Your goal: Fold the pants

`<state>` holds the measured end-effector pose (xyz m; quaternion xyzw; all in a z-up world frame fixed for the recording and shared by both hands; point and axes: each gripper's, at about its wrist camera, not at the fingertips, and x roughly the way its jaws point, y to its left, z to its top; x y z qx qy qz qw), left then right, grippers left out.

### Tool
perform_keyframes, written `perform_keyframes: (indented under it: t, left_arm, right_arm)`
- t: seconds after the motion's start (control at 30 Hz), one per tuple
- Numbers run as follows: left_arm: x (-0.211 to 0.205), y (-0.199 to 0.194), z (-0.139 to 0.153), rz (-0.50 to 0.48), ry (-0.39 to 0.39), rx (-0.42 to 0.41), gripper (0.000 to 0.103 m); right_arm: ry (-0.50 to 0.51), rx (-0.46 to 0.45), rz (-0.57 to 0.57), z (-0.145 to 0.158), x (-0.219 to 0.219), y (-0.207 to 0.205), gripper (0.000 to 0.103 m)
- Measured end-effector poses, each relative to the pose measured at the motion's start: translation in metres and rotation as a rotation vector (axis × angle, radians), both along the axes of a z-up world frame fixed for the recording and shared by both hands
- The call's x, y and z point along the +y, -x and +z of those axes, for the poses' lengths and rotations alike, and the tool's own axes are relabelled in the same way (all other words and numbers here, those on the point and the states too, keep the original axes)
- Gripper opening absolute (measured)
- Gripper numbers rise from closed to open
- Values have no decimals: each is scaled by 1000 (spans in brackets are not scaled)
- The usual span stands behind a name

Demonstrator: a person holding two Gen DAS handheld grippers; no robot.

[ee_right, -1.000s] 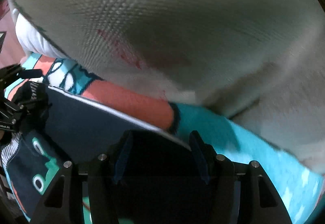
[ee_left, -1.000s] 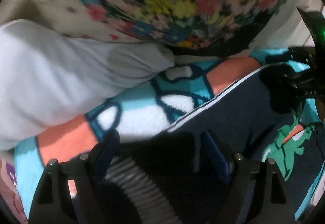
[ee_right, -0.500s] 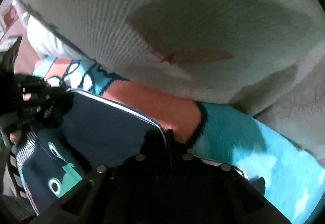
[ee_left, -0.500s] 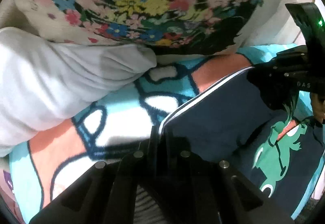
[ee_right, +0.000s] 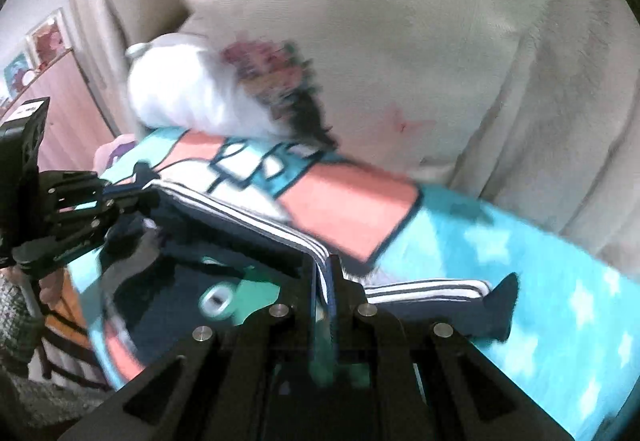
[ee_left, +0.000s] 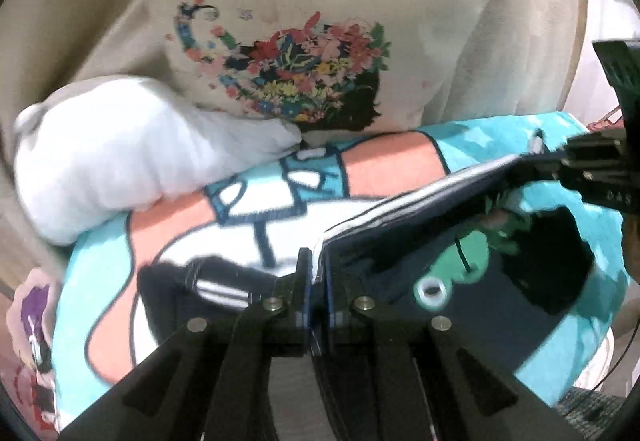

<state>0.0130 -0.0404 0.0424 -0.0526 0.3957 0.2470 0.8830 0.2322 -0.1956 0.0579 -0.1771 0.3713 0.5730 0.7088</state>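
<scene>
Dark navy pants with white side stripes and a green frog print lie on a turquoise and orange blanket. My left gripper is shut on one corner of their striped edge and holds it off the blanket. My right gripper is shut on the other corner of the same edge of the pants. The edge hangs taut between the two. Each view shows the other gripper: the right one at the right, the left one at the left. A striped part still lies flat.
A cream pillow with a flower print leans on the sofa back behind the blanket. A white cushion lies beside it on the left. A wooden cabinet stands far left.
Both grippers went from open to shut on the pants' striped edge, then drew back and upward, lifting that edge off the blanket. The pillows now look farther away.
</scene>
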Motion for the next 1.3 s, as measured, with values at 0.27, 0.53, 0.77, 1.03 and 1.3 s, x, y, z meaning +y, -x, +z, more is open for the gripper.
perform_keyframes:
  t: [0.27,0.53,0.77,1.03,1.3]
  left_arm:
    - [-46,28,-46,102,-15,3,13]
    - [-52,76,-51,127,53,15,24]
    - [-14,88,13,206,117,-188,68]
    - [4,25,-27,341,50,-32,68]
    - [-1,32,-57,373,69,8,69]
  right_arm:
    - [-5,134,-35,-61,-56,58,7]
    - [-48,242,-211,-70,-112,43,13]
    - [-134,190,-330,-39,-135,16,36]
    - [-55,111,-448,-50,-92,2,50]
    - [-108,200,-480,-54,-121,-6,11]
